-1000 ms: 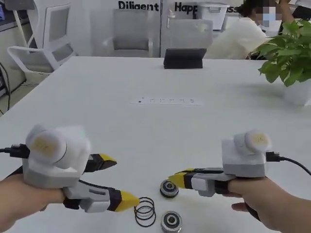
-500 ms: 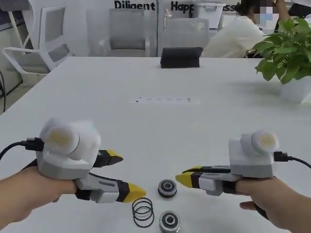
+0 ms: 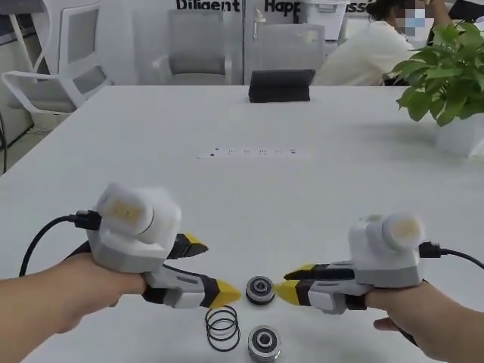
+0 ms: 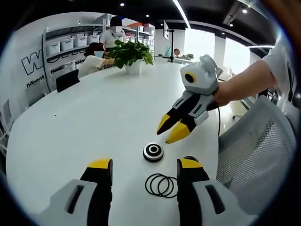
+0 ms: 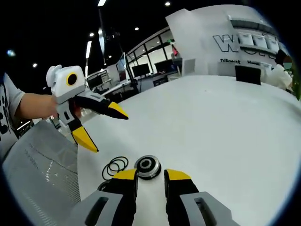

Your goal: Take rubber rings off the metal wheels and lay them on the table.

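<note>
Head view: you flank the far metal wheel [image 3: 260, 290] on the table [image 3: 249, 197], left gripper [image 3: 214, 267] with jaws wide, right gripper [image 3: 292, 285] with jaws narrowly parted, likely to brace and strip it, while loose rubber rings [image 3: 222, 327] lie beside the near wheel [image 3: 264, 342].

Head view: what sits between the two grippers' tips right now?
A metal wheel lies between the left gripper and the right gripper, seen in the head view.
</note>
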`<state>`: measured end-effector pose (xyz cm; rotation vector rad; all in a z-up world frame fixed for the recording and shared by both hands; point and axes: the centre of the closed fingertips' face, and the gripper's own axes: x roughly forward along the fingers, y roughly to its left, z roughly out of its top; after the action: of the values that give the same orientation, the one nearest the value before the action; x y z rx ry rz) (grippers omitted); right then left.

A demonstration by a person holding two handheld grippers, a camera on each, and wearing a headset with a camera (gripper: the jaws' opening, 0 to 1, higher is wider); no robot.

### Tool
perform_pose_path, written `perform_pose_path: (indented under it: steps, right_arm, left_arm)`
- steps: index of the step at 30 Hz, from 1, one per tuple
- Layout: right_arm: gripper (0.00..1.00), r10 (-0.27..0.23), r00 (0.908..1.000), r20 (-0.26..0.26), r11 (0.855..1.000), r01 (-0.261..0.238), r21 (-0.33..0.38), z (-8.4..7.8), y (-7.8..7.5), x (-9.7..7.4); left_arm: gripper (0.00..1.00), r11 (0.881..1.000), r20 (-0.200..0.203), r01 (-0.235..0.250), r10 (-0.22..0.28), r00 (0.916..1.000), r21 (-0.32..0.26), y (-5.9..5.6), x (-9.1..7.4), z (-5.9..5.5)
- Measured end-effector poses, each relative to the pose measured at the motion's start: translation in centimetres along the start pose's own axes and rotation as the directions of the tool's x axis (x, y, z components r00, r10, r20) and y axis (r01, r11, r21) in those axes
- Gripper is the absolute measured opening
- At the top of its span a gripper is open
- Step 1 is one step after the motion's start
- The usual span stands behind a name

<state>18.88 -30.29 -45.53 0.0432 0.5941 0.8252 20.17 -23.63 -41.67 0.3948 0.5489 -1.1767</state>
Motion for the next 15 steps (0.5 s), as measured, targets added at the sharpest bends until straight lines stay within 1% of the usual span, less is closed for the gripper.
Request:
perform_pose_path:
  steps: [5,15]
  right_arm:
    - [0.2,0.0,0.9997,-0.026,0.999,-0.001,-0.037,-0.7,0.0,0.3]
    - [0.2,0.004,0.9989,-0.047,0.998,-0.007,-0.066,-1.7,0.0,1.1]
  left_arm:
    - [0.5,1.0,-0.008,0.009,-0.008,0.9999,0.002,-0.3,0.8,0.0]
    - [0.45,1.0,-0.031,0.02,-0.02,0.9993,-0.002,-0.6,2.3,-0.6]
